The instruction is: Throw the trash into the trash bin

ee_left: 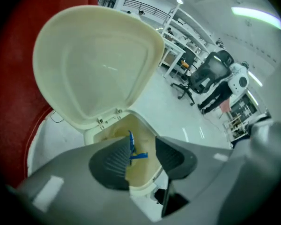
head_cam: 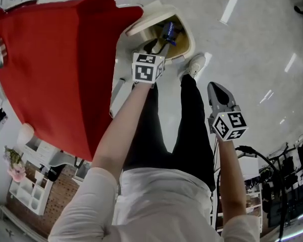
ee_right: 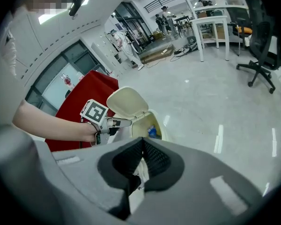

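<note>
Left tongs [ee_left: 143, 156] are hanging parted over the trash bin [ee_left: 139, 172], blue trash [ee_left: 131, 143] inside, so lifting clear of the raised lid [ee_left: 96, 64] is seeming wise; right tongs [ee_right: 142, 146] are resting closed.

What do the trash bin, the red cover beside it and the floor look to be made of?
Trash bin: likely moulded plastic, cream, smooth semi-gloss; soft sheen on the raised lid. Red cover: fabric, matte; it drapes with a wavy edge. Floor: hard, polished, pale grey; it mirrors ceiling lights, exact material unclear.
</note>
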`<state>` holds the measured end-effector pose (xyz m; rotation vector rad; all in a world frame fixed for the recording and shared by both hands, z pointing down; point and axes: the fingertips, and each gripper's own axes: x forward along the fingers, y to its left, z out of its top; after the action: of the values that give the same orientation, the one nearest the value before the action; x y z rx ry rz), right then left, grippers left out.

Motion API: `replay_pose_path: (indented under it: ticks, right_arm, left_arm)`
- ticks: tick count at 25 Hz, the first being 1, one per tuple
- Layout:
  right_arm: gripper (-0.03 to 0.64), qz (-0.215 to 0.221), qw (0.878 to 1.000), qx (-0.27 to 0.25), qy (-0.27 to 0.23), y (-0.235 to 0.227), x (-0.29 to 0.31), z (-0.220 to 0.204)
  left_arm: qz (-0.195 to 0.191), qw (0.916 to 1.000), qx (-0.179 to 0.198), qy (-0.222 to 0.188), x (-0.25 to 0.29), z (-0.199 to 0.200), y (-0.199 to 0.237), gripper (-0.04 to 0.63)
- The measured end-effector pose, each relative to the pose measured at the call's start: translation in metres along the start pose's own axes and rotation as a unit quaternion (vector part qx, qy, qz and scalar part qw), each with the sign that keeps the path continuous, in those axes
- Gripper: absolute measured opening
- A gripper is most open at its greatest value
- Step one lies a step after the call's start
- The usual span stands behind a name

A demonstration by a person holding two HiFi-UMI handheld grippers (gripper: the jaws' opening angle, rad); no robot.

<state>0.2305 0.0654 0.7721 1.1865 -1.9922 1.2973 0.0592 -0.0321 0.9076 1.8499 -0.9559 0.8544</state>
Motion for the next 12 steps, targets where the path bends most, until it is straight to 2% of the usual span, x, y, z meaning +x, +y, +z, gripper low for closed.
replay_pose_path:
  ticks: [6, 12]
  right_arm:
    - [0.0, 0.0, 1.0, -0.015, -0.018, 0.014, -0.017, 0.021]
    - [0.0, 0.001, 0.999, -0.036, -0.038, 0.044, -0.046, 0.051]
  left_arm:
    - [0.003, 1.0, 0.001, -0.008, -0.036, 0.011, -0.012, 0.169]
    - [-0.003, 0.9997, 0.014, -0.021, -0.105, 0.028, -0.036, 0.073]
